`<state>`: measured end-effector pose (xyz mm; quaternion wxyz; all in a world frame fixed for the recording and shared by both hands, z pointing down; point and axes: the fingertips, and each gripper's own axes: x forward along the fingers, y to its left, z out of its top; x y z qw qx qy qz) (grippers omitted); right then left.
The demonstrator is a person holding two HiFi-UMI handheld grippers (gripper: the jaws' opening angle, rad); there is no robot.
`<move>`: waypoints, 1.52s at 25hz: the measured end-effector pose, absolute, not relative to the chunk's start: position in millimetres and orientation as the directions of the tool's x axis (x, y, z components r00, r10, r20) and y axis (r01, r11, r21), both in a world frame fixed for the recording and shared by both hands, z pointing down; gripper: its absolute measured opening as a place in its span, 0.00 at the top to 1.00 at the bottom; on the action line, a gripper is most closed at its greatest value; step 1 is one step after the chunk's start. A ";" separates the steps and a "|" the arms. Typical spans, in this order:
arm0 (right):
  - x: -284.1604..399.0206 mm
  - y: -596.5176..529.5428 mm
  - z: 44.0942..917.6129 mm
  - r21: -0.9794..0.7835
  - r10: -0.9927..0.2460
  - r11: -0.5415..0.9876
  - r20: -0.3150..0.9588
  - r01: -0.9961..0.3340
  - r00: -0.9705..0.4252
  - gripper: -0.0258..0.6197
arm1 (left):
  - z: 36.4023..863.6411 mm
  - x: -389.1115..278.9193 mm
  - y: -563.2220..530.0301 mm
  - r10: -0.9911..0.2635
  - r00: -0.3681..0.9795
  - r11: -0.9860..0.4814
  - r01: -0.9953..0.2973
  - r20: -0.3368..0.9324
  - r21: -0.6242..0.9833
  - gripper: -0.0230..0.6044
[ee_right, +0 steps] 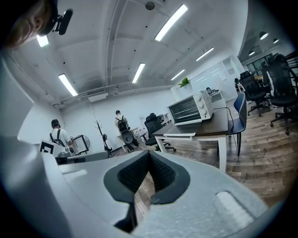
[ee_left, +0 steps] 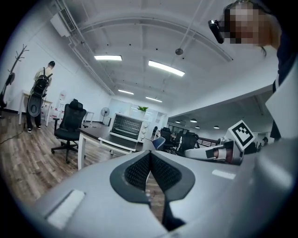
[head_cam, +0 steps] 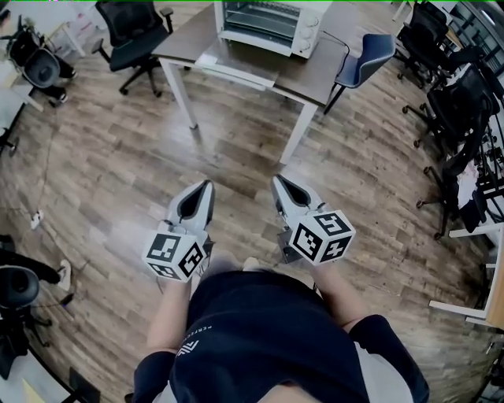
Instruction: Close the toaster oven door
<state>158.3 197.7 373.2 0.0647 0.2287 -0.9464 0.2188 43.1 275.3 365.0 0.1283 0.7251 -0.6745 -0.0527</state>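
Note:
The white toaster oven stands on a brown table far ahead of me. Its glass door hangs open, folded down flat toward the table's front edge. My left gripper and right gripper are held low over the wooden floor, well short of the table, both shut with nothing between the jaws. In the left gripper view the oven is small and distant beyond the closed pads. The right gripper view shows the oven and its lowered door from the left side.
A blue chair stands at the table's right end and a black office chair at its left. More black chairs crowd the right side. Two people stand far back in the room.

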 end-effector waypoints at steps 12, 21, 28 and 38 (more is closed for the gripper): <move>151.3 165.9 385.8 -0.441 -0.390 0.774 0.233 -0.455 -0.891 0.96 | 385.6 28.8 228.6 -0.979 0.137 -0.082 -0.941 0.150 0.328 0.94; 117.8 118.7 394.7 -0.429 -0.418 0.753 0.274 -0.499 -0.866 0.96 | 401.1 -5.6 164.0 -0.963 0.188 -0.112 -0.929 0.191 0.354 0.89; 80.0 80.6 398.6 -0.414 -0.451 0.736 0.290 -0.535 -0.844 0.96 | 408.5 -50.9 118.9 -0.957 0.211 -0.126 -0.922 0.201 0.367 0.80; 46.1 37.4 406.4 -0.407 -0.467 0.713 0.332 -0.571 -0.819 0.96 | 428.8 -86.4 69.0 -0.952 0.237 -0.113 -0.862 0.195 0.494 0.67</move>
